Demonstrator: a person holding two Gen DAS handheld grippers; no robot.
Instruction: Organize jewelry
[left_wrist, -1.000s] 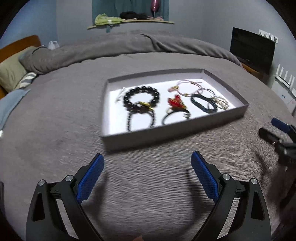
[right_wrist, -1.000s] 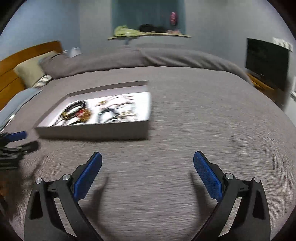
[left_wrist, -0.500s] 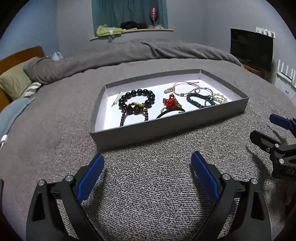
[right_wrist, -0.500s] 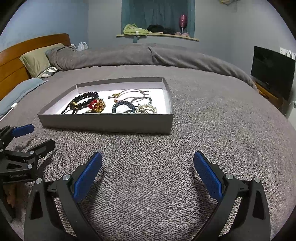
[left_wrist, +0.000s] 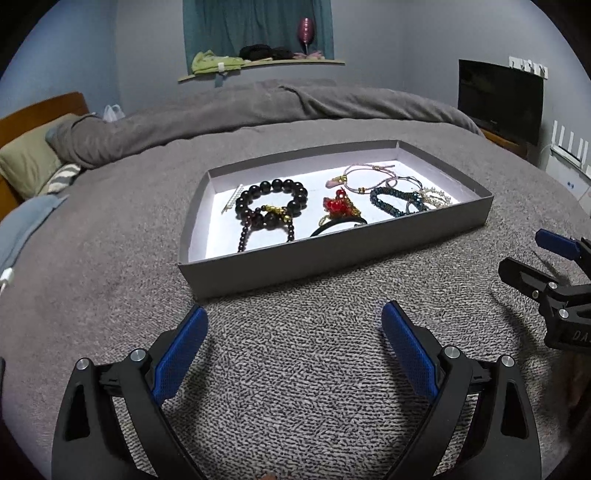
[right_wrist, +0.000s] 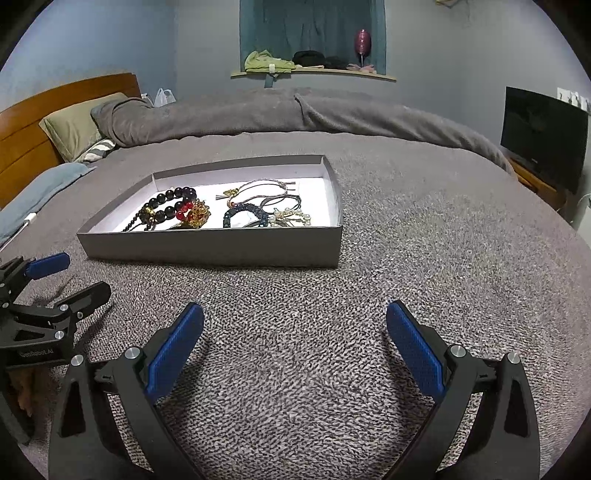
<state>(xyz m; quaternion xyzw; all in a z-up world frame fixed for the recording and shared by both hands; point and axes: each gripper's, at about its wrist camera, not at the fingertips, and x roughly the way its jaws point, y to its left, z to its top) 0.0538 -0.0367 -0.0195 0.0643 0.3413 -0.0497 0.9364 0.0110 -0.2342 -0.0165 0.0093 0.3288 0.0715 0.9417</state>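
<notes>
A shallow grey tray (left_wrist: 332, 254) with a white floor lies on the grey bed cover; it also shows in the right wrist view (right_wrist: 207, 251). In it lie a black bead bracelet (left_wrist: 271, 197), a red and gold ornament (left_wrist: 338, 206), a dark blue braided bracelet (left_wrist: 388, 201), pink cord bracelets (left_wrist: 364, 175) and a pearl piece (left_wrist: 434, 194). My left gripper (left_wrist: 293, 339) is open and empty, just short of the tray's near wall. My right gripper (right_wrist: 295, 339) is open and empty, further right; it also shows at the left wrist view's edge (left_wrist: 546, 258).
The bed cover (right_wrist: 406, 240) stretches around the tray. A rolled grey duvet (left_wrist: 258, 107) lies behind it, pillows (right_wrist: 74, 125) and a wooden headboard (right_wrist: 44, 110) at the left. A dark TV (left_wrist: 498, 99) stands at the right. A shelf (right_wrist: 314, 72) with clothes hangs on the far wall.
Both grippers have dropped lower and steadied in front of the tray; the views are sharper and the tray sits nearer. Both jaws stay open.
</notes>
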